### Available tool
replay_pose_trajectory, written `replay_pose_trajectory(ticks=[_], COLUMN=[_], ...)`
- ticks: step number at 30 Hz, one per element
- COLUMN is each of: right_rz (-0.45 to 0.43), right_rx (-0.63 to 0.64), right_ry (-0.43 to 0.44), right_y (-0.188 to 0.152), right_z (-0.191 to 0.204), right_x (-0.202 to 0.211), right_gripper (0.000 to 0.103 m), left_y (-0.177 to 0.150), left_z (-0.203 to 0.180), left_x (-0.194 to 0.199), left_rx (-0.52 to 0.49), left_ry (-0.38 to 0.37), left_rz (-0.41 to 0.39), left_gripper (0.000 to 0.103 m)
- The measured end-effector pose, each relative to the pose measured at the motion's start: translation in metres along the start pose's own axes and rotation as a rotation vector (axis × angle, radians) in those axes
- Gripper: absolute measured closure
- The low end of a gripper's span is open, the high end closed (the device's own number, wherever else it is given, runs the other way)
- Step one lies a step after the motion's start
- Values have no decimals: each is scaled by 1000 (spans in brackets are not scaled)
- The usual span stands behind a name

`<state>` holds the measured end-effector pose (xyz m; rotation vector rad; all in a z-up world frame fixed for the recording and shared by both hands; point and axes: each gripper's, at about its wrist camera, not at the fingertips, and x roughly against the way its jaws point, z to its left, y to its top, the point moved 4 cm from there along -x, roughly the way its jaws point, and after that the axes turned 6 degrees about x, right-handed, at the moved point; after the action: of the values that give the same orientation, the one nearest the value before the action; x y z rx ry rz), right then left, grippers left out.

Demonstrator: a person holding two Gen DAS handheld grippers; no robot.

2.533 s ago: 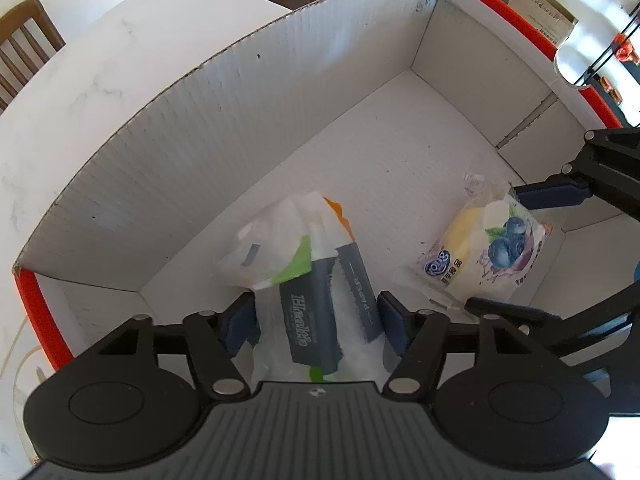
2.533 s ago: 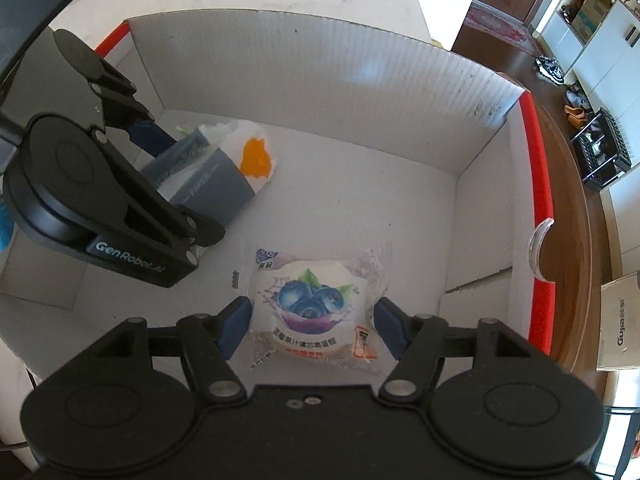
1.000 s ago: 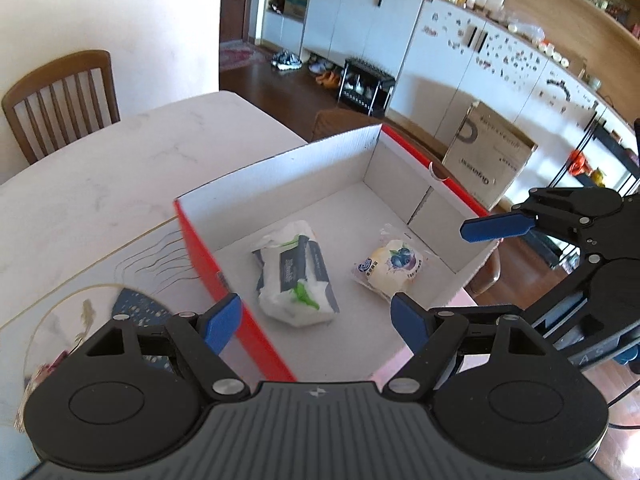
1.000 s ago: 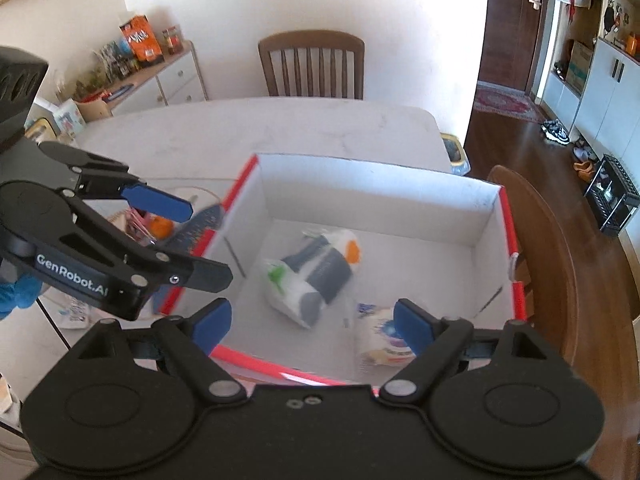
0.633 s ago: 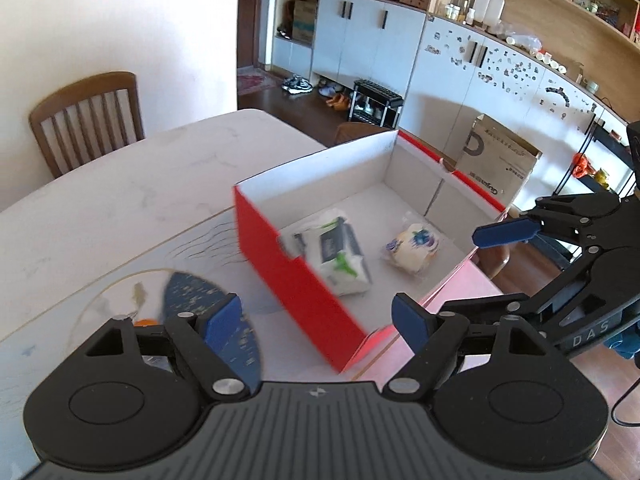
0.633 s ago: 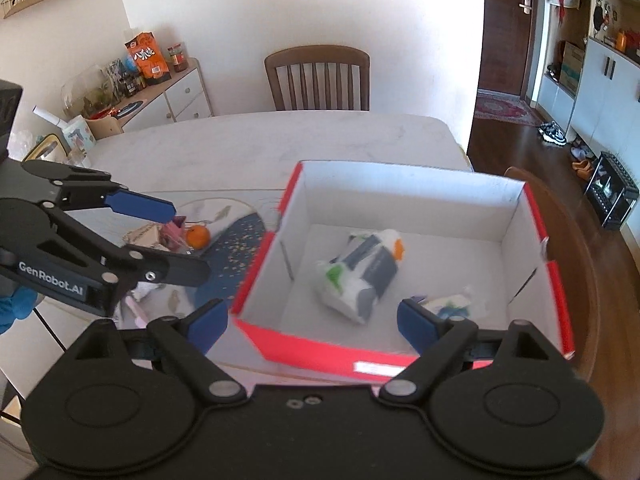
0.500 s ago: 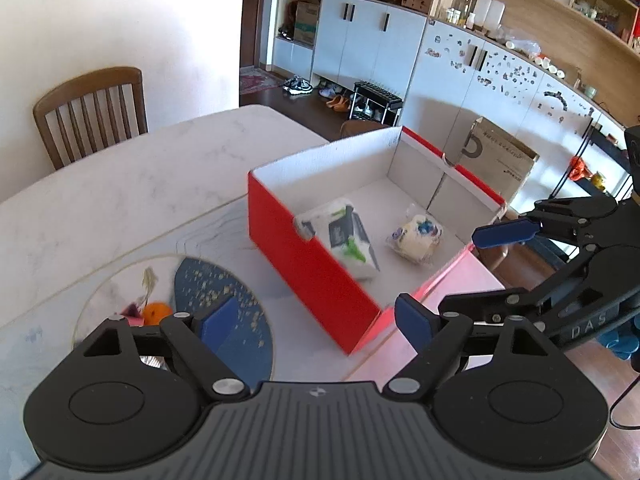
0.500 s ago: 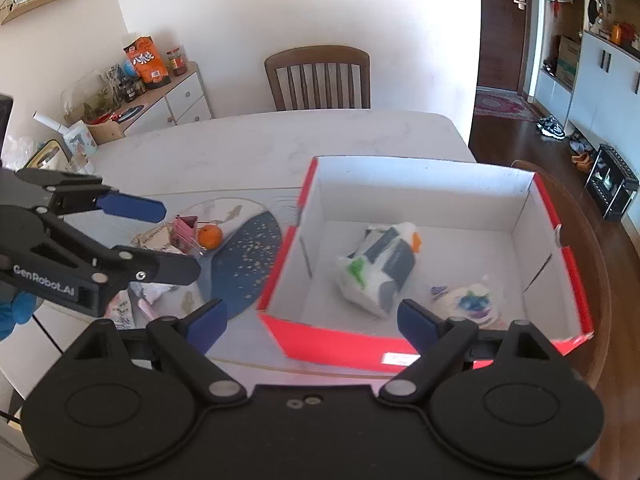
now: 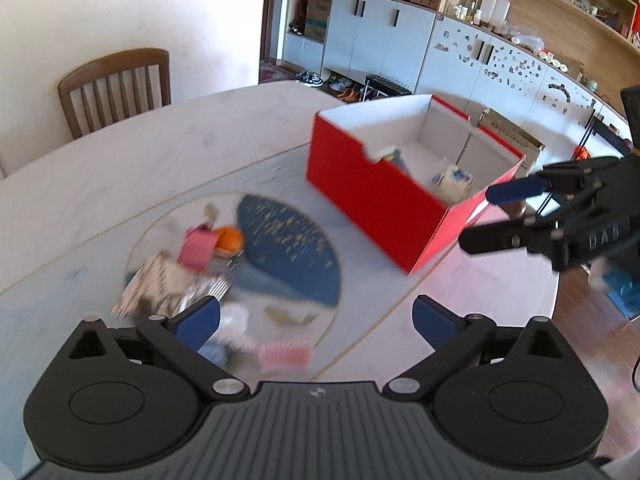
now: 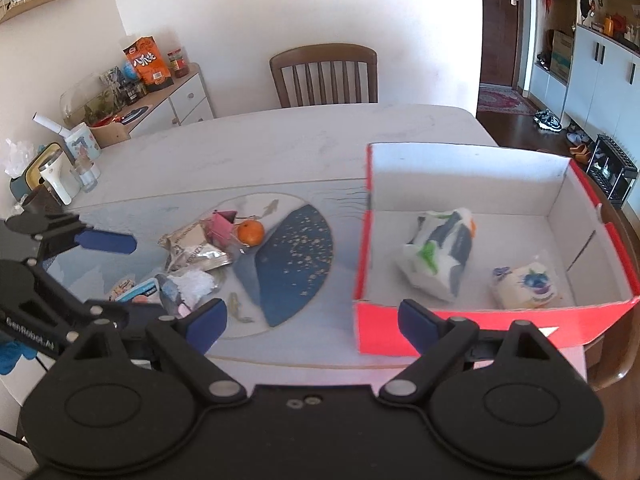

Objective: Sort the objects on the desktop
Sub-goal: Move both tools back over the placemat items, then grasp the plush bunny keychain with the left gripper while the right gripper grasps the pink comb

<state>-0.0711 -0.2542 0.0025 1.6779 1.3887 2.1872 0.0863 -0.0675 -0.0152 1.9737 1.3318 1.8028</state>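
Clutter first, left wrist view: motion-blurred pile on the table mat [image 9: 288, 248] — pink block [image 9: 196, 246] touching an orange [image 9: 230, 238], crinkly silver wrapper [image 9: 168, 286] just below them, pink comb-like piece [image 9: 285, 354] near my left gripper [image 9: 316, 316]. Its jaws are opening, nothing between the pads. Red box [image 9: 372, 196] with white inside sits well right of the pile; wipes pack [image 9: 390, 154] and blueberry snack bag [image 9: 454, 180] lie in it. Right gripper [image 9: 486, 216] hangs at the box's near corner, empty.

Right wrist view: sharper. Orange [image 10: 251, 232], pink block [image 10: 223, 224], silver wrapper [image 10: 196, 250] and a blue-white packet [image 10: 140, 290] are bunched on the mat's pale half. Box [image 10: 452, 326] is at right, wipes pack [image 10: 440, 258] tilted mid-floor, snack bag [image 10: 526, 286] apart from it near the front wall. My right gripper [image 10: 312, 320] has jaws spread wide, empty. Left gripper [image 10: 116, 276] is spread above the pile's left side.

Versus a second ago: both grippers were over the box then; now I'm off to its left and the clutter pile fills the view. Both packs lie where they were dropped.
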Motion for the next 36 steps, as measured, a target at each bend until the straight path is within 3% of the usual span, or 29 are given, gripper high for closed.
replay_pose_trajectory(ticks=[16, 36], right_rz=[6, 67], right_rx=[14, -39], right_ry=[3, -93], right_y=[-5, -31], right_z=[74, 124], right_x=[-42, -95], right_gripper=[10, 13], left_y=[-59, -93], left_z=[85, 145], left_x=[20, -10], left_rx=[27, 8], left_ry=[56, 115], left_rz=[24, 87], left_gripper=[0, 0])
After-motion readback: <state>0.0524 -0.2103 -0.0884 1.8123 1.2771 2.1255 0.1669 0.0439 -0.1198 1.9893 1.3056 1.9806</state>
